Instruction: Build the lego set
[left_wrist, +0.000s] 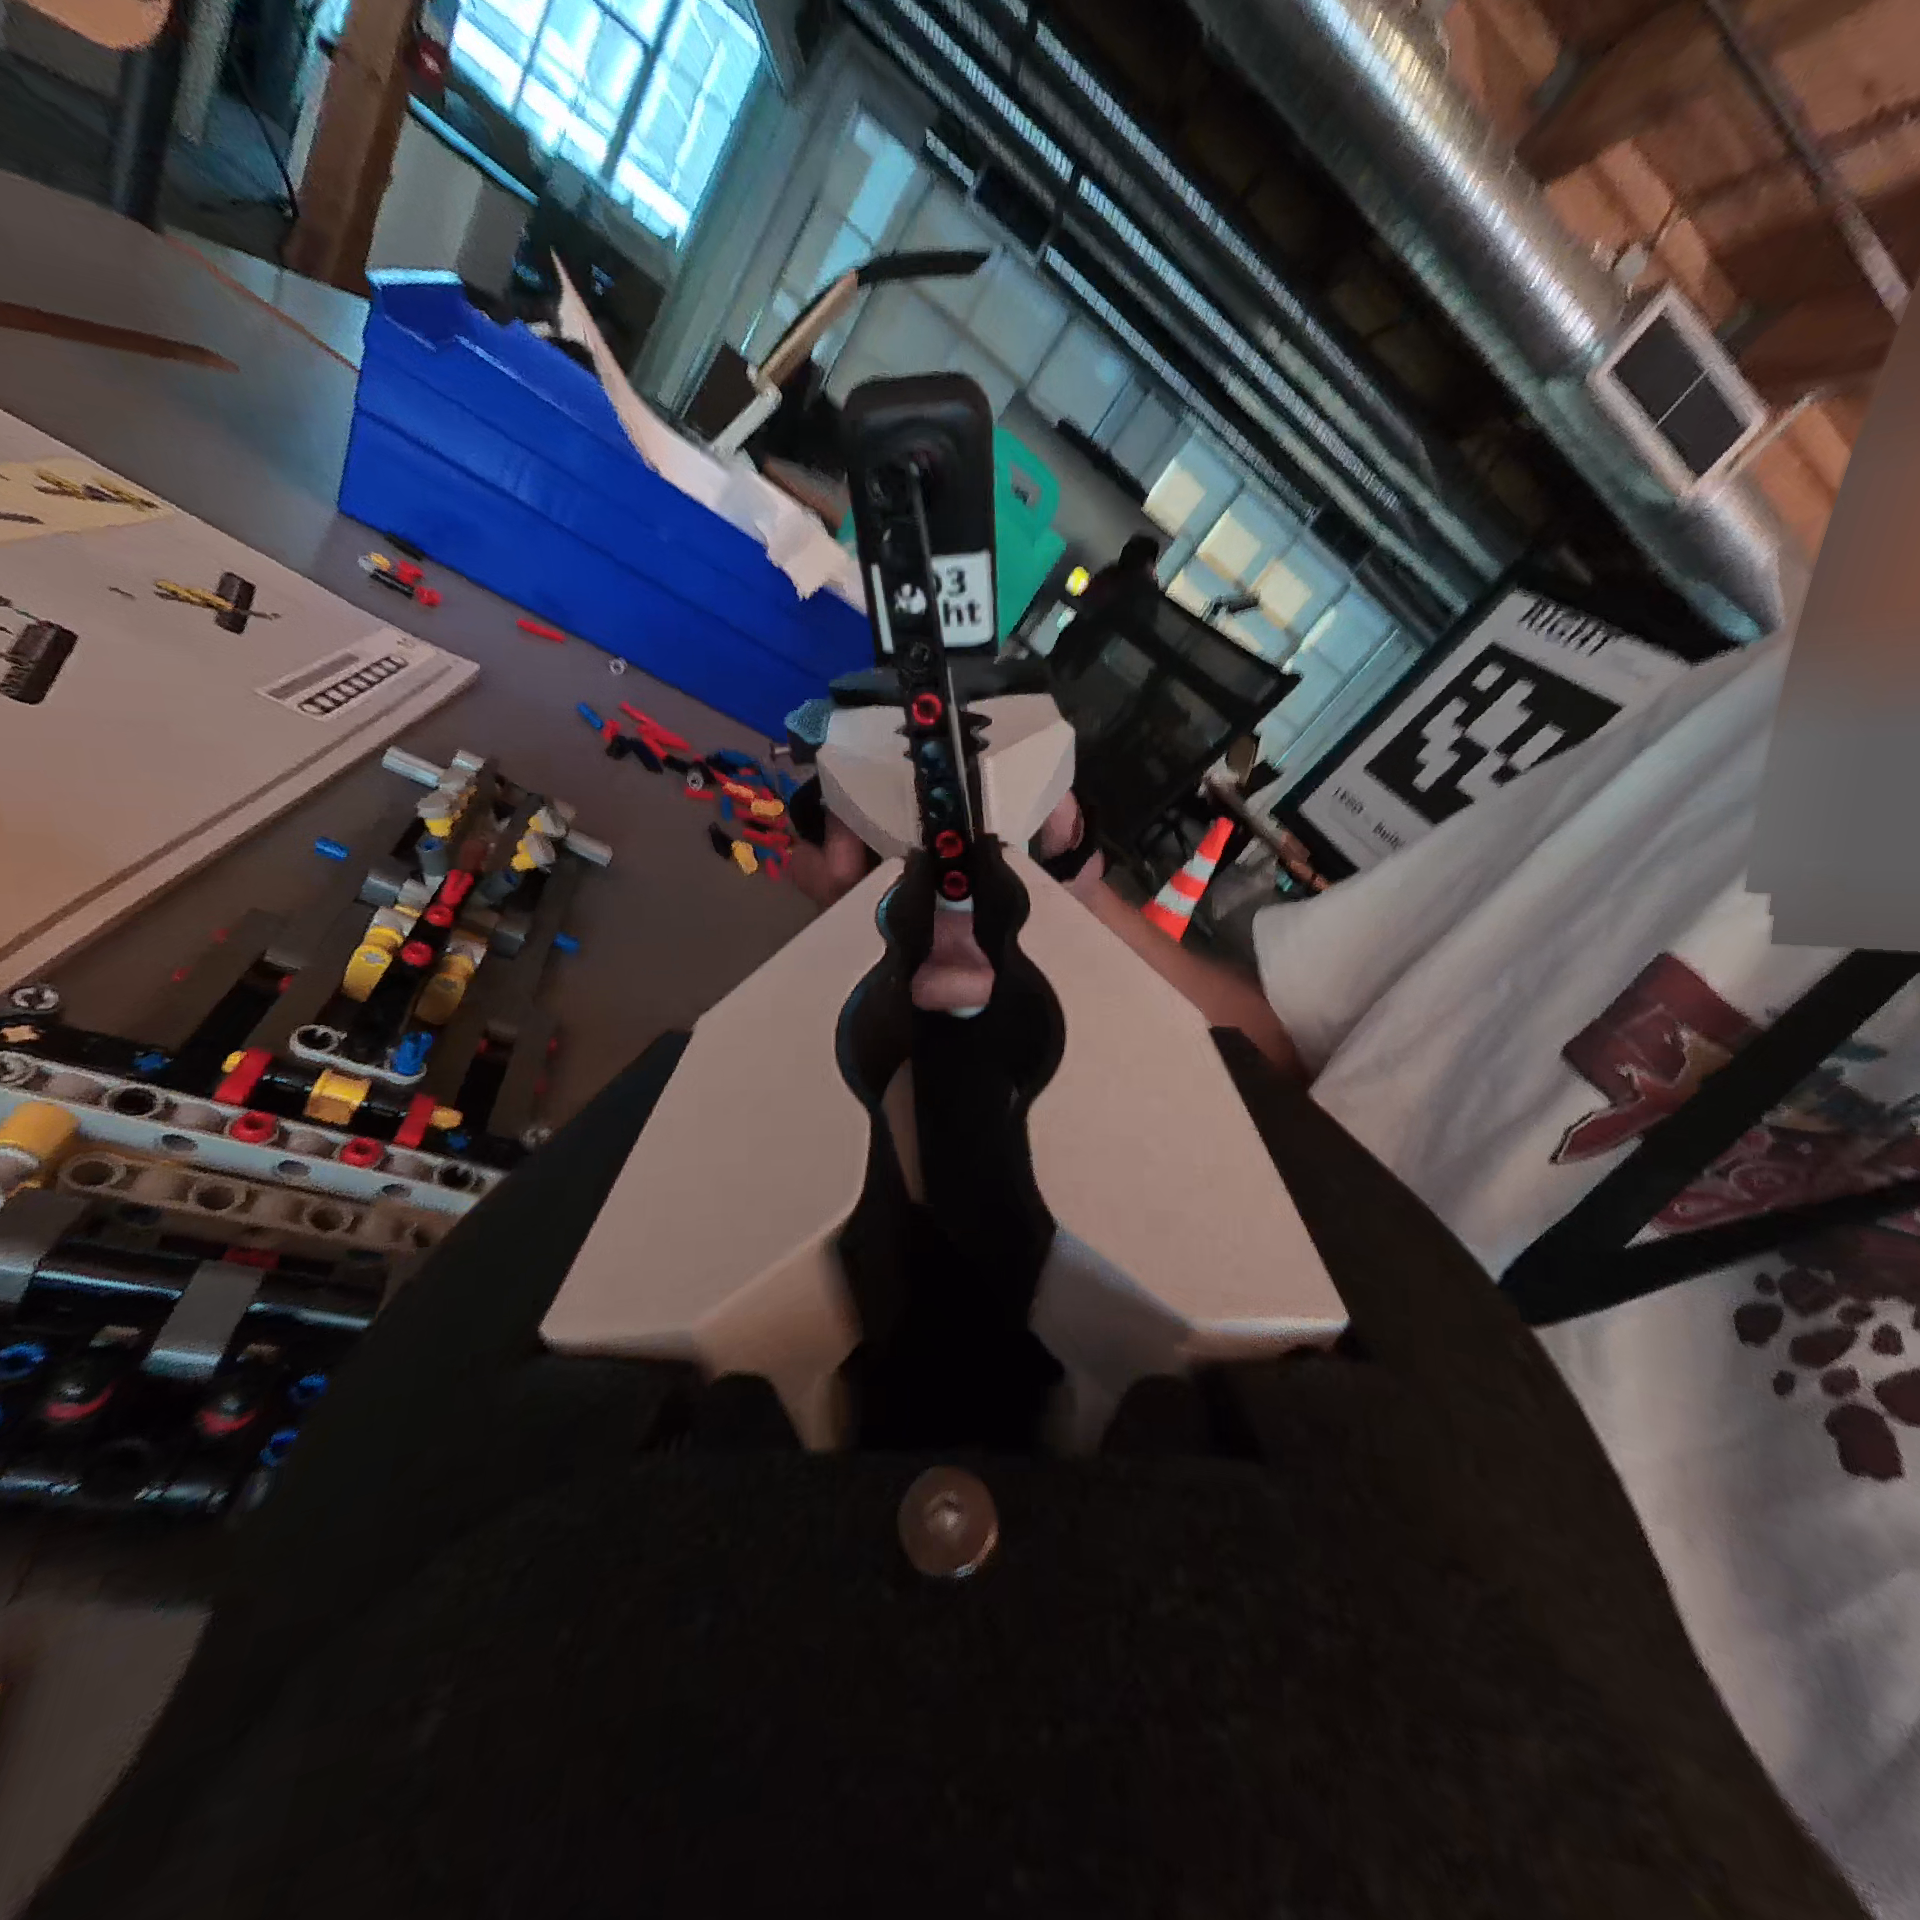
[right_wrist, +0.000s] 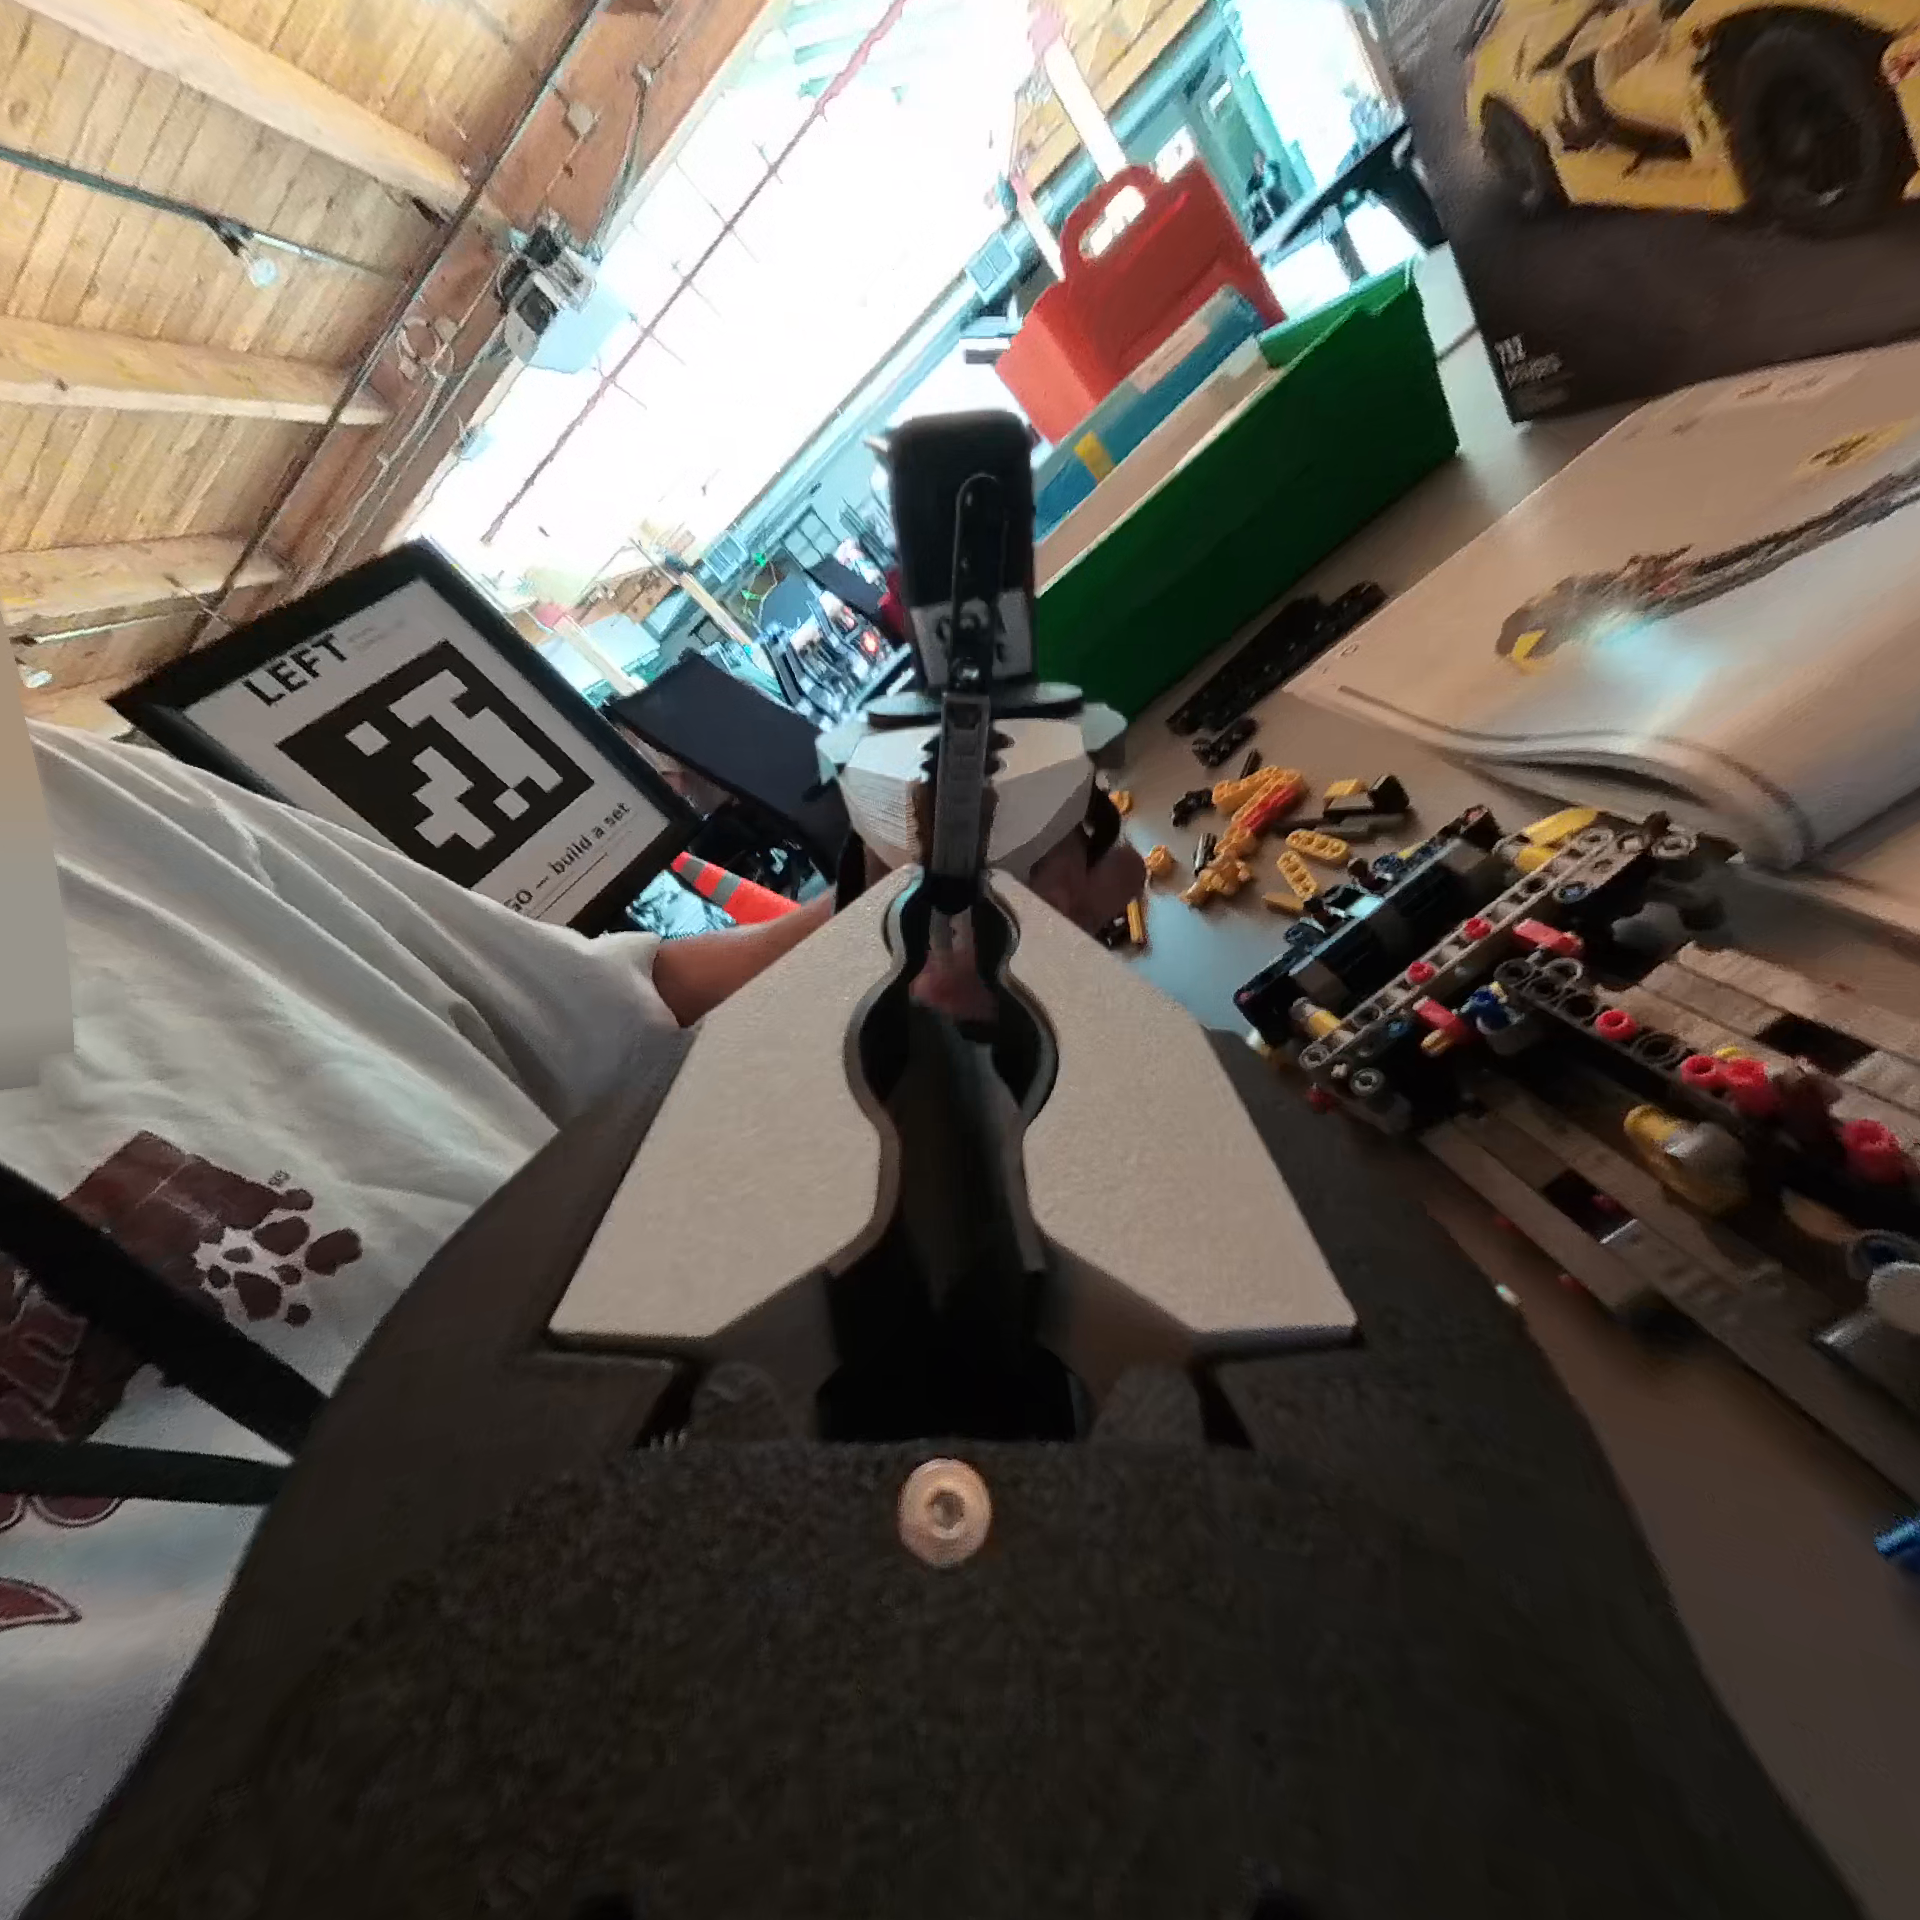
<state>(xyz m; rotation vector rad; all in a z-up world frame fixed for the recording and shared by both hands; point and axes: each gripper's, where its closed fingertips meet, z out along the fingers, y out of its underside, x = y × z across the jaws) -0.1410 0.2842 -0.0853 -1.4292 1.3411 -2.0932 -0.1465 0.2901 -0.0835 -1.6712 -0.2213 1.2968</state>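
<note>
Blue bin (left_wrist: 540, 488) toward far edge of tabletop (left_wrist: 644, 914), green bin (right_wrist: 1247, 520) with red carry-case (right_wrist: 1132, 291) behind it, orange traffic cone (left_wrist: 1184, 883) on floor beyond, silver duct (left_wrist: 1455, 260) overhead.

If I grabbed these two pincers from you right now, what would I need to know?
Left gripper: shut on a black beam with red pins, held up off the table.
Right gripper: shut on the same beam's other end, facing the left one.
The half-built chassis lies on the table beside the open instruction book; loose pieces are scattered beyond it.
Done: chassis partly assembled.
Left: probably fit this beam, then carry on building.
</note>
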